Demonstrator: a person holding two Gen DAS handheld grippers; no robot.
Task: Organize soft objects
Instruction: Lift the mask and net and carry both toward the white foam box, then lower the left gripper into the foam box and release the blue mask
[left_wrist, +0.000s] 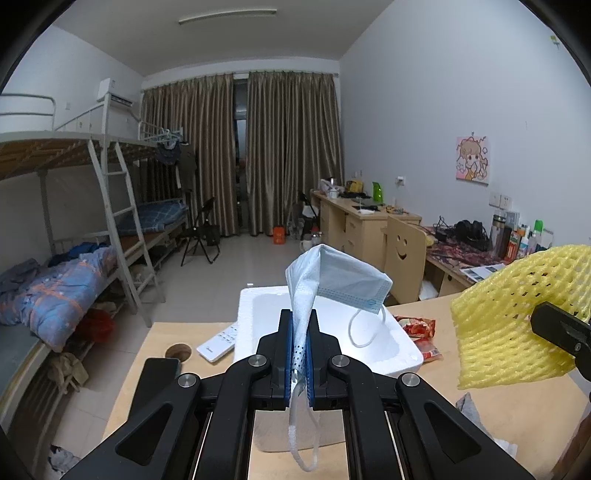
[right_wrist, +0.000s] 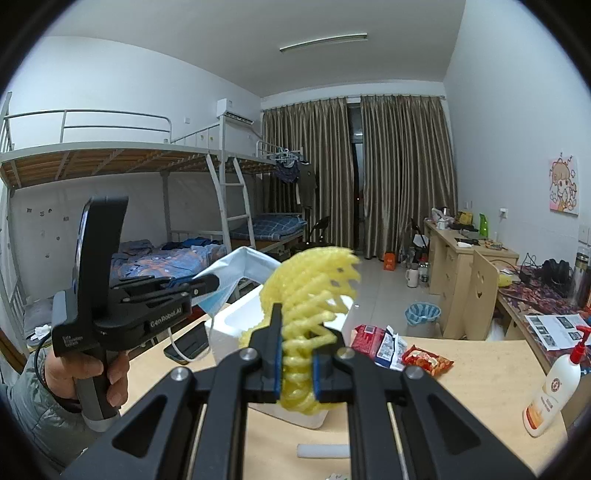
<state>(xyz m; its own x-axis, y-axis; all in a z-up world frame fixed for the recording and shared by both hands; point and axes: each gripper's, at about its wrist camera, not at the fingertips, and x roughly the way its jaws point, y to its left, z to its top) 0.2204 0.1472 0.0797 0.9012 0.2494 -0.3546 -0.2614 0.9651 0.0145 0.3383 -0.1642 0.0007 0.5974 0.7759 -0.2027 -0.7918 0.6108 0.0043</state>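
My left gripper (left_wrist: 300, 328) is clamped flat on a blue face mask (left_wrist: 341, 280), which droops limp and nearly weightless above the white foam box (left_wrist: 388, 347), so I judge it will flutter unless pinched by the folded cloth, not the ear loop. My right gripper (right_wrist: 295, 360) is squeezed nearly shut on a yellow foam net (right_wrist: 314, 284), springy and crushable, held up just beside the box. On the table (right_wrist: 480, 373), snack packets (right_wrist: 424, 360), a remote (left_wrist: 218, 343) and a pump bottle (right_wrist: 554, 387) lie near the box, none blocking the drop.
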